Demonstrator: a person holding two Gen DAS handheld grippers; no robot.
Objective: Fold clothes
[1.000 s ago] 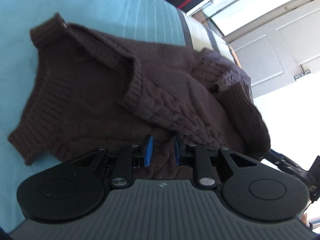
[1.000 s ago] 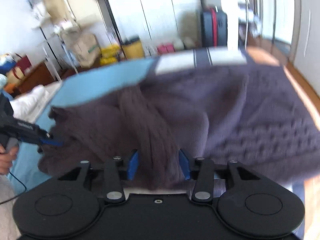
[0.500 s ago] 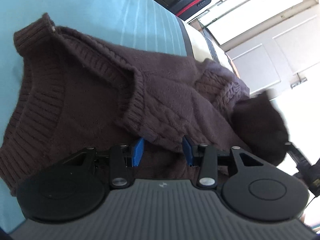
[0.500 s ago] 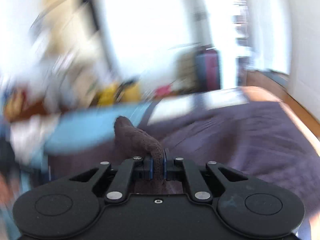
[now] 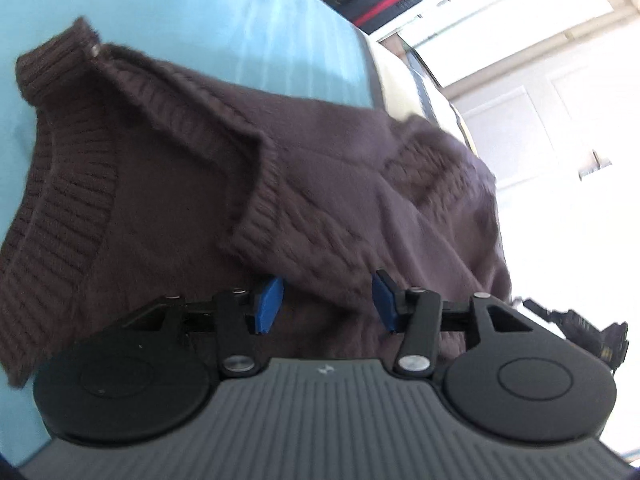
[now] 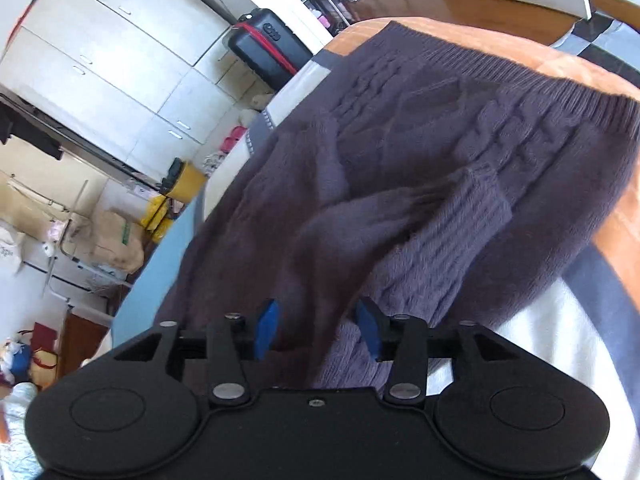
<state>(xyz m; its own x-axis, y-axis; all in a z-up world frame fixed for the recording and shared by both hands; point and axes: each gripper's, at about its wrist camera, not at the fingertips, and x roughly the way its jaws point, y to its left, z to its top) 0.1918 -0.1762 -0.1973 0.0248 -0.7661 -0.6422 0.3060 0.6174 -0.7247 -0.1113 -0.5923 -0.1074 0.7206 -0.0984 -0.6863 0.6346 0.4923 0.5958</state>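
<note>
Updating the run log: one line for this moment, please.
dark brown cable-knit sweater: on bed, sleeve folded across | left gripper: opening | right gripper: opening over sleeve

We see a black suitcase with a red stripe standing before white cupboards. Near it sit a yellow bag and a brown paper bag; a wooden floor shows beyond the blue bedspread.

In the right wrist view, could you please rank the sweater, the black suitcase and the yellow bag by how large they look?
1. Sweater, by far the largest.
2. Black suitcase.
3. Yellow bag, smallest.
The sweater lies nearest the camera, so real sizes stay unsure.
</note>
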